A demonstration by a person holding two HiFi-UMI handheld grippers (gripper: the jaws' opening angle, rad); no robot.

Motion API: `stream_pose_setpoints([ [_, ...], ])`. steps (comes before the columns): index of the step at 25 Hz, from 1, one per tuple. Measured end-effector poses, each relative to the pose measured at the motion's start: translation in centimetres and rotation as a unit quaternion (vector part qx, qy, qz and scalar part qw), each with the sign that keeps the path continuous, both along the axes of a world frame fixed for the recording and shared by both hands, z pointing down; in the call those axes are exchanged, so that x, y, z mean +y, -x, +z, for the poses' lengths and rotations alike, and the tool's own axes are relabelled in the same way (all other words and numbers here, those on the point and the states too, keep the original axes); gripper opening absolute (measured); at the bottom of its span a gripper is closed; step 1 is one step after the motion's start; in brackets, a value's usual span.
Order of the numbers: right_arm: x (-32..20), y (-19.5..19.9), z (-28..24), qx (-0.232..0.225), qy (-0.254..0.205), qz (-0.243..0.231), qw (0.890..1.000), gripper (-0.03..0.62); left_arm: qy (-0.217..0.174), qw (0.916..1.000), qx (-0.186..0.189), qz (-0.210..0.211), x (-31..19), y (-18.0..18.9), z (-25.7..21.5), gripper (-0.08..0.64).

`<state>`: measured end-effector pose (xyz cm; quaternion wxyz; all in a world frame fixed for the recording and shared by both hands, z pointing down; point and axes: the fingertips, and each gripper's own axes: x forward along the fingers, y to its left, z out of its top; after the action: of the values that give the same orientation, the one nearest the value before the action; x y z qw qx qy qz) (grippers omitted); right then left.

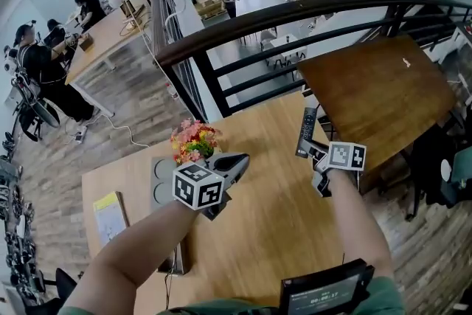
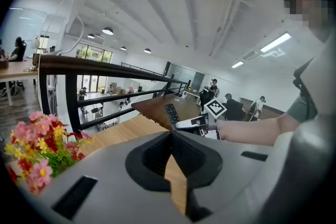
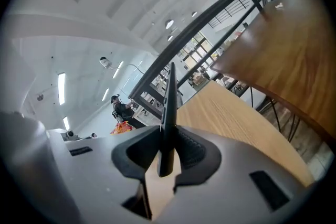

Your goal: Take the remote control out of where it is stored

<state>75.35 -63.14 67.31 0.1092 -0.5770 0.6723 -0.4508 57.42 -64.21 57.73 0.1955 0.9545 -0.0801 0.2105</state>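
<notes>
The black remote control [image 1: 307,130] is lifted above the light wooden table [image 1: 273,217], near its far right corner. My right gripper [image 1: 314,153] is shut on the remote's near end. In the right gripper view the remote [image 3: 168,113] stands edge-on between the pads of my right gripper [image 3: 166,161]. My left gripper [image 1: 234,163] hovers beside the flowers with its jaws together and nothing in them. From the left gripper view [image 2: 171,135] I see the remote [image 2: 171,113] held by the right gripper [image 2: 193,123].
A bunch of pink and yellow flowers [image 1: 193,142] stands by a grey holder with round holes [image 1: 161,182]. A yellow booklet [image 1: 110,216] lies at the left. A dark wooden table [image 1: 376,85] adjoins on the right. A black railing [image 1: 295,15] runs behind, with an open drop beyond.
</notes>
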Motion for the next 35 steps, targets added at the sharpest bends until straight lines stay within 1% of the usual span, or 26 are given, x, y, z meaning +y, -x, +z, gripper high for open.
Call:
stream_pose_setpoints([
  [6, -2.3, -0.7, 5.2, -0.030, 0.040, 0.001, 0.999, 0.092, 0.019, 0.9995, -0.026, 0.002, -1.2, -2.5, 4.2, -0.006],
  [13, -4.9, -0.3, 7.8, -0.047, 0.062, -0.004, 0.997, 0.092, 0.034, 0.9992, -0.023, 0.003, -1.6, -4.8, 6.5, -0.006],
  [17, -6.6, -0.5, 8.9, -0.046, 0.073, -0.006, 0.996, 0.092, 0.044, 0.9988, -0.022, -0.001, -2.4, -5.9, 7.5, -0.006],
  [21, -7.6, -0.4, 9.7, -0.041, 0.093, -0.006, 0.995, 0.092, 0.048, 0.9987, -0.016, -0.003, -3.0, -6.2, 7.5, -0.006],
  [23, -8.0, -0.8, 10.1, -0.029, 0.097, -0.001, 0.995, 0.092, 0.050, 0.9986, -0.014, -0.003, -3.2, -6.2, 7.7, -0.006],
  [25, -8.6, -0.7, 10.0, -0.006, 0.097, -0.003, 0.995, 0.094, 0.053, 0.9985, -0.015, -0.005, -3.5, -6.0, 7.8, -0.006],
  [26, -8.8, -0.5, 9.9, 0.006, 0.100, -0.009, 0.995, 0.102, 0.055, 0.9983, -0.014, -0.007, -3.6, -5.9, 7.8, -0.006],
  [27, -9.0, -0.4, 9.7, 0.017, 0.102, -0.015, 0.995, 0.135, 0.057, 0.9982, -0.014, -0.008, -3.7, -5.8, 7.8, -0.006],
  [29, -9.3, -0.7, 9.0, 0.046, 0.101, -0.013, 0.994, 0.288, 0.058, 0.9982, -0.012, -0.011, -3.9, -5.7, 7.6, -0.006],
  [30, -9.4, -1.2, 8.6, 0.064, 0.097, -0.005, 0.993, 0.323, 0.057, 0.9982, -0.012, -0.011, -3.9, -5.7, 7.5, -0.006],
  [32, -9.3, -2.0, 7.9, 0.088, 0.087, 0.011, 0.992, 0.368, 0.054, 0.9984, -0.011, -0.010, -3.8, -5.6, 7.4, -0.006],
  [35, -8.7, -2.2, 6.7, 0.092, 0.070, 0.020, 0.993, 0.377, 0.053, 0.9985, -0.006, -0.011, -3.3, -5.4, 7.0, -0.006],
])
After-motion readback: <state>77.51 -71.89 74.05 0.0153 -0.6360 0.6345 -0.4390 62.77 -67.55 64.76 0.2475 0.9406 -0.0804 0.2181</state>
